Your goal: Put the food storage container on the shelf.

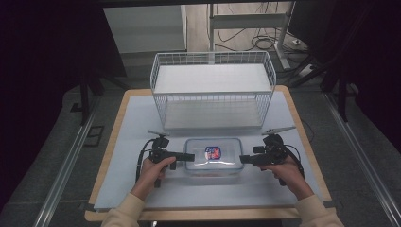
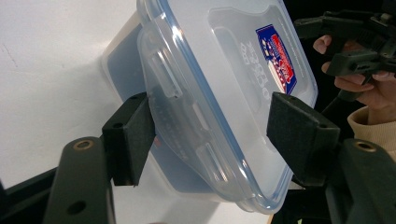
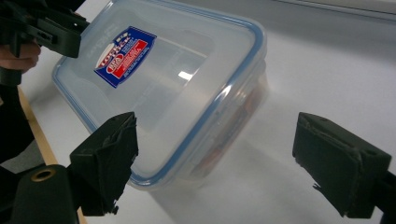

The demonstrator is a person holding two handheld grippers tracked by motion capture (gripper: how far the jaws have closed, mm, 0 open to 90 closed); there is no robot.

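Note:
A clear plastic container (image 1: pixel 213 163) with a blue-rimmed snap lid and a red-and-blue label (image 1: pixel 213 152) lies flat on the white table cover, near the front. My left gripper (image 1: pixel 189 157) points at its left end. In the left gripper view the container (image 2: pixel 224 70) has its end latch between the jaws of my left gripper (image 2: pixel 212 135): one pad (image 2: pixel 128 135) lies against the latch side, the other hovers over the lid, so it is open. My right gripper (image 1: pixel 243 159) stands wide open at the right end, where a corner of the container (image 3: pixel 163 79) sits between the jaws of my right gripper (image 3: pixel 215 154).
A white wire basket (image 1: pixel 213 90) with a shelf stands just behind the container. The white cover (image 1: pixel 132 123) lies on a wooden table (image 1: pixel 111 142), with floor rails on both sides. Desk legs and cables are at the back.

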